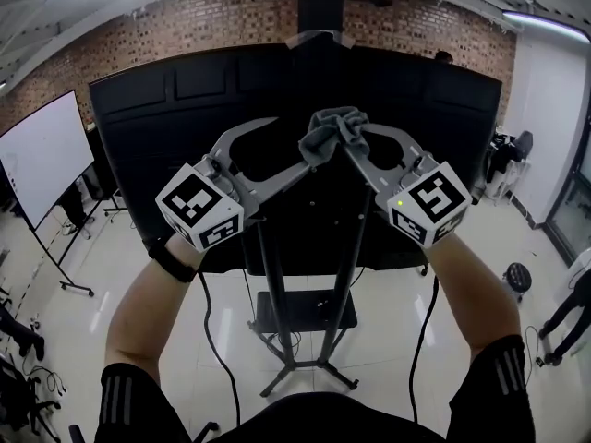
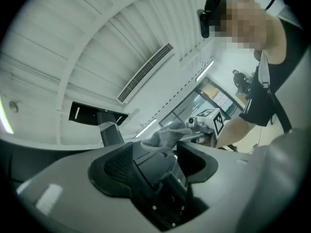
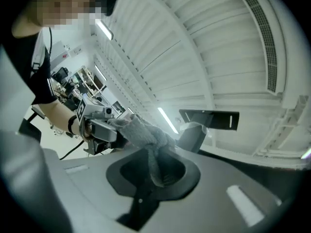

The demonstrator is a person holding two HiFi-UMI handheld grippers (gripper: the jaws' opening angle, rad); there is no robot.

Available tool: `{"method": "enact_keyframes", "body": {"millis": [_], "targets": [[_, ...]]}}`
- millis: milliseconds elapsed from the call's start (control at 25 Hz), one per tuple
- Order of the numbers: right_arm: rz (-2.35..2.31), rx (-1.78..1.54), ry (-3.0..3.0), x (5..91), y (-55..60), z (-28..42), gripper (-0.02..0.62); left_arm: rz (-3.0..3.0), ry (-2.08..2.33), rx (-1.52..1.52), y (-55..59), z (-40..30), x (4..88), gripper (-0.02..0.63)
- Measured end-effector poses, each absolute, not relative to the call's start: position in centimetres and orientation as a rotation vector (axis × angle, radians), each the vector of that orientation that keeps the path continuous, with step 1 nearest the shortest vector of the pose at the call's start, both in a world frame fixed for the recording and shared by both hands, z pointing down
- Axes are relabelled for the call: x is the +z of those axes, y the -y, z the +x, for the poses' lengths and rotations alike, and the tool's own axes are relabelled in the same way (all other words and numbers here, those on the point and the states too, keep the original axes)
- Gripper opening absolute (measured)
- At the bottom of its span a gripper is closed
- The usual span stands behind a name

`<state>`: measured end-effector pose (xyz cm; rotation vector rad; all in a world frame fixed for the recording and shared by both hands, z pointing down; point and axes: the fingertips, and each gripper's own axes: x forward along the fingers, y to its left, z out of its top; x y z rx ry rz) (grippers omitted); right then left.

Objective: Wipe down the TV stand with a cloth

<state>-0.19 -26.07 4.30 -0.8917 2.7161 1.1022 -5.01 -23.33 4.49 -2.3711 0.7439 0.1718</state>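
Observation:
A grey cloth (image 1: 331,131) hangs bunched in front of the back of the big black TV (image 1: 166,127), above the stand's two poles (image 1: 273,284). My right gripper (image 1: 356,138) is shut on the cloth, which folds down between its jaws in the right gripper view (image 3: 154,152). My left gripper (image 1: 294,142) stands open, its lower fingertip (image 1: 308,161) against the cloth's left edge and its upper one apart. In the left gripper view the cloth (image 2: 163,136) sits just past the left gripper (image 2: 156,148), with the right gripper's marker cube (image 2: 213,121) behind it.
The stand's black shelf (image 1: 305,310) and splayed feet (image 1: 288,369) rest on a white floor, with cables hanging down. A whiteboard (image 1: 42,155) on wheels stands at left, a stool (image 1: 517,275) and a person (image 1: 577,293) at right. A brick wall lies behind.

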Motion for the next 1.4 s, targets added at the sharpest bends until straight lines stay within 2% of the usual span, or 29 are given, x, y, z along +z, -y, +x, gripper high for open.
{"method": "enact_keyframes", "body": {"millis": [400,760,1120,1400], "targets": [[-0.964,1.251,-2.7,-6.4,29.9,-2.0,0.037,-2.27,-0.839,0.154,27.8,-5.2,-5.4,0.311],[-1.147,1.364,-2.668,-13.4,33.9,-3.2,0.037,-2.205,-0.924,0.122,30.4,-5.6,-10.0,0.311],[-1.252,1.352,-2.688,-14.3,37.2,-3.9,0.037,-2.215,-0.926,0.077,31.2,-5.0,-8.5,0.311],[-1.229,1.432,-2.747,-10.5,36.9,-4.3,0.034,-2.243,-0.895,0.054,31.0,-4.4,-5.5,0.311]]}}
